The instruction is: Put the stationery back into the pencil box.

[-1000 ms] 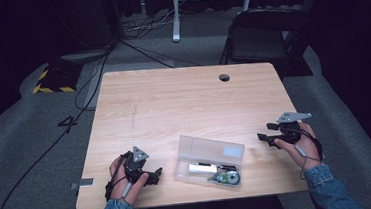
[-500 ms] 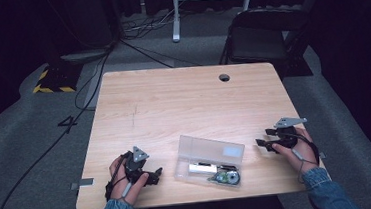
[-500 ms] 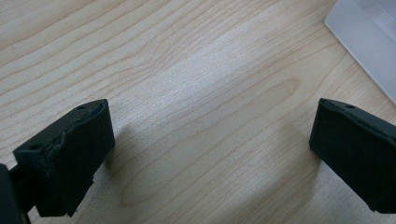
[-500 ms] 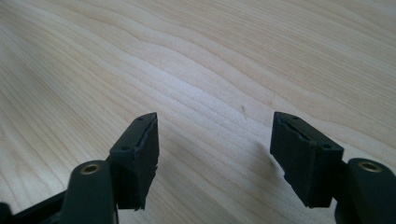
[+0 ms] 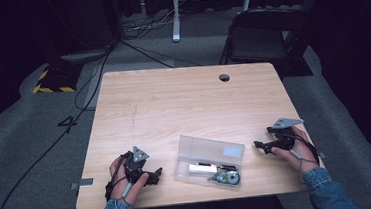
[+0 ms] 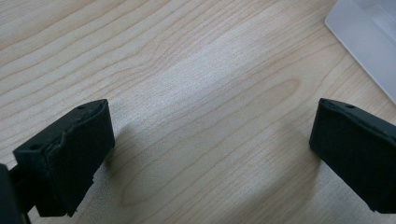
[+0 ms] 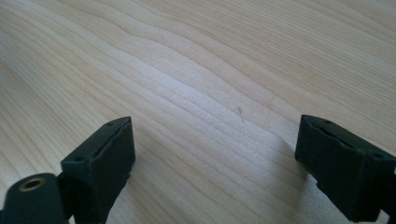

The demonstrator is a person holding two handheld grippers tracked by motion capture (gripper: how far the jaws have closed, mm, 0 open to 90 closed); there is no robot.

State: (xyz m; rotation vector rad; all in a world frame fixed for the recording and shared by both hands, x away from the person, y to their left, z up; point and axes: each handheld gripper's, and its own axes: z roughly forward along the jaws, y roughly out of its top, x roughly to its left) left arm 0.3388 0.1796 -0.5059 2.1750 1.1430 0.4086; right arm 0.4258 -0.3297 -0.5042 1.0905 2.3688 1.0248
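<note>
A clear plastic case (image 5: 212, 152) lies open near the table's front edge, holding a white piece (image 5: 202, 168) and a dark round item (image 5: 228, 177). My left gripper (image 5: 157, 175) rests on the wood to the case's left, pointing at it. Its jaws stand wide apart over bare wood in the left gripper view (image 6: 210, 140), where a corner of the case (image 6: 369, 42) shows at the upper right. My right gripper (image 5: 258, 146) sits low to the case's right. Its jaws have just been opening and stand open with nothing between them (image 7: 215, 154).
The wooden table (image 5: 183, 104) has a round cable hole (image 5: 224, 77) at the back right. A black chair (image 5: 263, 33) stands behind the table. Cables run over the grey floor at the left.
My right gripper has sunk down toward the tabletop beside the case. The left gripper and the case have stayed where they were.
</note>
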